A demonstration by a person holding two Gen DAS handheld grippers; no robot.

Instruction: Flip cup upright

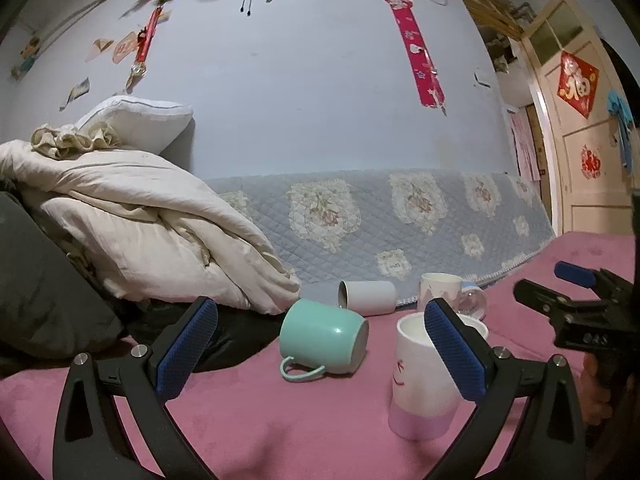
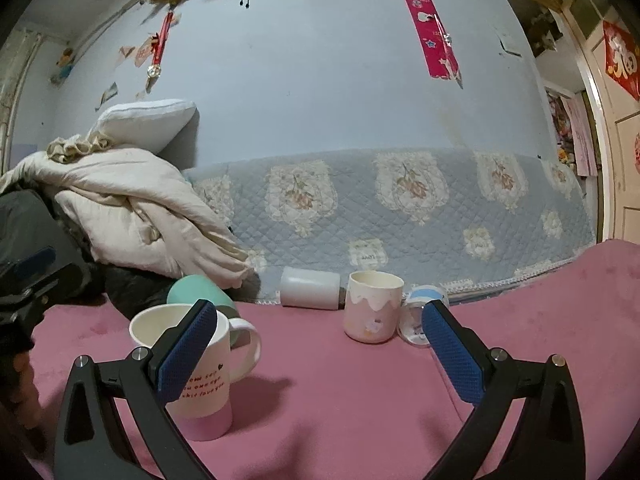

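Bedding point(image 1: 132, 216): piled at far left, edging the pink blanket point(image 1: 280, 420).
Left gripper point(image 1: 320, 344): fingers wide, holding nothing.
Teal cup point(image 1: 324, 338): on its side between them (handle toward camera).
White cup point(image 1: 368, 297): also toppled, farther back.
Lettered mug point(image 2: 188, 364): upright, right of teal.
Right gripper point(image 2: 320, 344): wide, bare blanket ahead.

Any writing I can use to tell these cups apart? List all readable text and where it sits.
"福": red diamond sign on the door.
"...ou one eye" / "...hit love you": partly legible script on the white and pink mug; first line blurred.
Quilt label: too small.
Red wall banner: too blurred.
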